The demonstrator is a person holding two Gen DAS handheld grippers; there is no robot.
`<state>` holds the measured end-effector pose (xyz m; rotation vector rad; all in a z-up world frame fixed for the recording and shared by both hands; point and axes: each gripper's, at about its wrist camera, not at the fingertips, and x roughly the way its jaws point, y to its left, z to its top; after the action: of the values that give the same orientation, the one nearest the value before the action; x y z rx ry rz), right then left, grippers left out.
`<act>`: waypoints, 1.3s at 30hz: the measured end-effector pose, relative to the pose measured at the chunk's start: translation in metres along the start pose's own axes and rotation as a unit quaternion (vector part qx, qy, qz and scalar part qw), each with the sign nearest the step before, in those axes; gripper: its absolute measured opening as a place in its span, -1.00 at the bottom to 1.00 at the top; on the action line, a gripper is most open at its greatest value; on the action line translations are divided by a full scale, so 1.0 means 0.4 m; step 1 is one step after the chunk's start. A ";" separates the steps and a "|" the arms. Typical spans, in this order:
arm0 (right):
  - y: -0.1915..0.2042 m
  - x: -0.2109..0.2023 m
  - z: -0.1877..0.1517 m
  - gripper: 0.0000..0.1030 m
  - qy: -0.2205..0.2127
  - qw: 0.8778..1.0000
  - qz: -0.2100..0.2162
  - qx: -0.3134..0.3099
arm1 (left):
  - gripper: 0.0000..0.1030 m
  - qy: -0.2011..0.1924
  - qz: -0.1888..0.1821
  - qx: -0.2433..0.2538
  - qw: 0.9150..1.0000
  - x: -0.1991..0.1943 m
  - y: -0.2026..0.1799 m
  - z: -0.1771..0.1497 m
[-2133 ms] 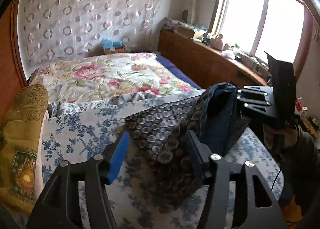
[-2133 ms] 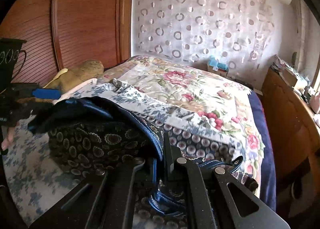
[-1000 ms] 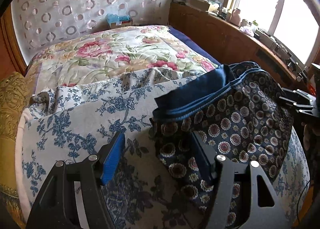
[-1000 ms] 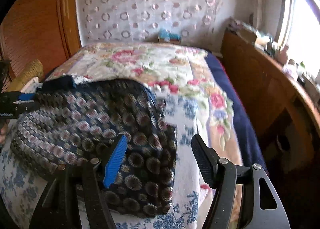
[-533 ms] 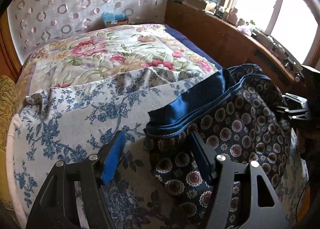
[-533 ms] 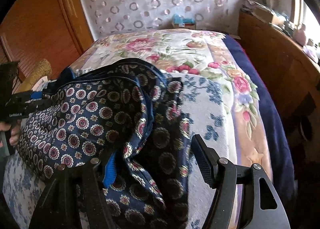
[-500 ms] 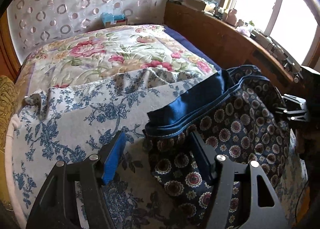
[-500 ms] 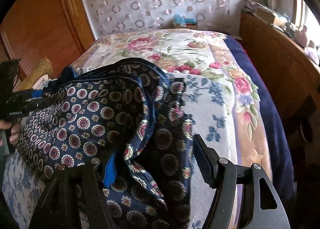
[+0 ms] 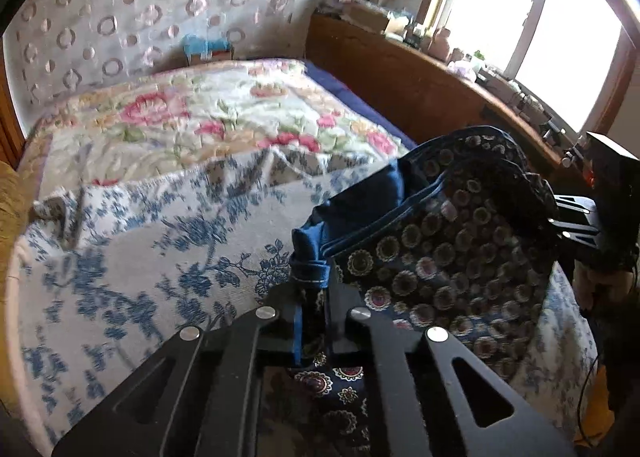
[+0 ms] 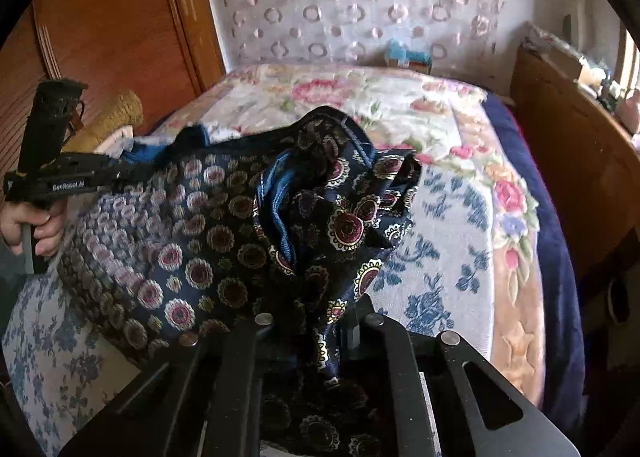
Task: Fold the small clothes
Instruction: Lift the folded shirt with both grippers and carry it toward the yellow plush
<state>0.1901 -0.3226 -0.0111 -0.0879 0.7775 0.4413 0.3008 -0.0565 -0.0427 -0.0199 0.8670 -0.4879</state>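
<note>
A dark navy garment with round medallion print and blue hems (image 9: 448,257) hangs stretched between my two grippers above the bed; it also shows in the right wrist view (image 10: 224,241). My left gripper (image 9: 314,289) is shut on its blue-hemmed left end. My right gripper (image 10: 320,321) is shut on a bunched fold at its right end. Each gripper shows in the other's view: the right one (image 9: 576,217) at the garment's far edge, the left one (image 10: 80,173) with the hand that holds it.
The bed has a white cloth with blue flowers (image 9: 140,257) near me and a pink floral quilt (image 9: 200,117) beyond. A wooden cabinet (image 9: 420,85) with clutter runs under the window at right. A yellow cushion (image 10: 116,113) and a wooden wardrobe (image 10: 100,25) are at left.
Both grippers were open over the garment as it lay on the bed; now both have shut on its ends and lifted it, and it bunches at the right end.
</note>
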 end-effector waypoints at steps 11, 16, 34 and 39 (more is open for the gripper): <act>0.109 -0.140 0.095 -0.78 -0.090 0.994 0.014 -0.061 | -0.87 -0.118 0.040 -0.004 0.992 -0.318 0.020 -0.040; 0.209 -0.149 0.166 -0.78 -0.109 0.988 0.035 -0.108 | -0.87 -0.157 0.081 -0.021 0.984 -0.450 0.080 -0.080; 0.700 0.100 0.541 -0.78 -0.119 0.917 0.120 -0.361 | -0.87 -0.190 0.216 -0.168 0.943 -0.632 0.377 -0.343; 0.777 0.220 0.614 -0.76 -0.101 0.911 0.121 -0.381 | -0.87 -0.195 0.223 -0.188 0.936 -0.636 0.413 -0.377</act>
<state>0.2777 0.0480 0.1288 -0.6707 0.3736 0.9600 0.1179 0.2242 0.0084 -0.2577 0.5367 0.1162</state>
